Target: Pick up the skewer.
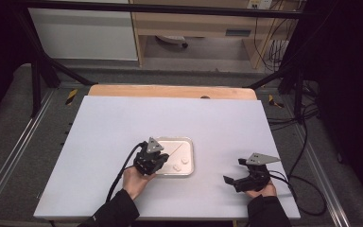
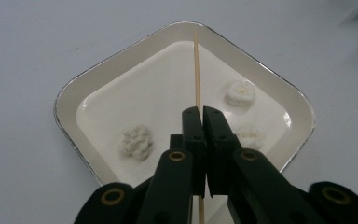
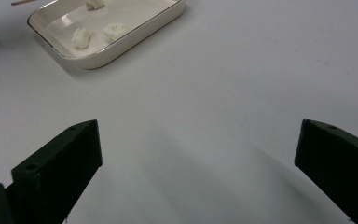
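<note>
Skewer is already clamped in the left gripper over the tray, three lumps not yet speared, right gripper gaping empty.

The tray looks like glossy cream enamel or ceramic with a thin metallic rim, and light glints on its smooth inner wall. The skewer is pale, bare wood, thin and matt. Three white lumps in the tray have a rough, crumbly, soft-looking texture. The left gripper is matt black plastic with brass-coloured rivets. The surface is smooth, matt, pale grey-blue, with a bare wooden edge at its far side.
</note>
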`<state>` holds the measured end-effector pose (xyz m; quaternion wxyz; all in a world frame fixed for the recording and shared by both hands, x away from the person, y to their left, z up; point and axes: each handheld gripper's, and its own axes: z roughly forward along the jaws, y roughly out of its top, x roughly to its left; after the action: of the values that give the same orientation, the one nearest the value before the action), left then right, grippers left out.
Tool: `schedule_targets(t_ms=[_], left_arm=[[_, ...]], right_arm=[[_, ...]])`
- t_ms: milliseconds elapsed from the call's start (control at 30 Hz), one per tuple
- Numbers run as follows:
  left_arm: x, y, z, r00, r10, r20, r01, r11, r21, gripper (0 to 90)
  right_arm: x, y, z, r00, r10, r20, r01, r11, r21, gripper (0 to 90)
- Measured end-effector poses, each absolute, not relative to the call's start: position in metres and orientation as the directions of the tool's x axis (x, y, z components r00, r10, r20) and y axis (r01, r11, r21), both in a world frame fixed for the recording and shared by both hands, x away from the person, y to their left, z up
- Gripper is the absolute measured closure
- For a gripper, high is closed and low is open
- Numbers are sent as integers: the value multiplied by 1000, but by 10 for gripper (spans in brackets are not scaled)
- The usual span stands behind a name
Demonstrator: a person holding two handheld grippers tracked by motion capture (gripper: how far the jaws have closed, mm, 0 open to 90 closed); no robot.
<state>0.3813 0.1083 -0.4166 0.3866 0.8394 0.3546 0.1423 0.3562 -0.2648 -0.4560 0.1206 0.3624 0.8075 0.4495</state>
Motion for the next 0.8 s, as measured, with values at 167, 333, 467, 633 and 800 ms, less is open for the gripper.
schedule_targets(t_ms=[167,333,467,633,800], left_arm=[[380,114,-413,740,671,-48,475,-469,745,883],[379,119,-411,761,646,-57,465,-481,743,883],[378,120,-409,776,629,-51,451,-496,742,883],[376,121,-406,792,610,-39,435,-517,737,883],[375,122,-402,806,591,-36,423,-532,733,883]], right_arm=[[355,-258,-453,-720,686,104,459,358,813,11],[355,-249,-450,-738,673,48,427,411,806,11],[355,-240,-446,-754,657,8,398,447,801,11],[355,-228,-443,-773,634,-35,366,490,791,12],[353,-216,-438,-790,606,-89,323,536,780,13]])
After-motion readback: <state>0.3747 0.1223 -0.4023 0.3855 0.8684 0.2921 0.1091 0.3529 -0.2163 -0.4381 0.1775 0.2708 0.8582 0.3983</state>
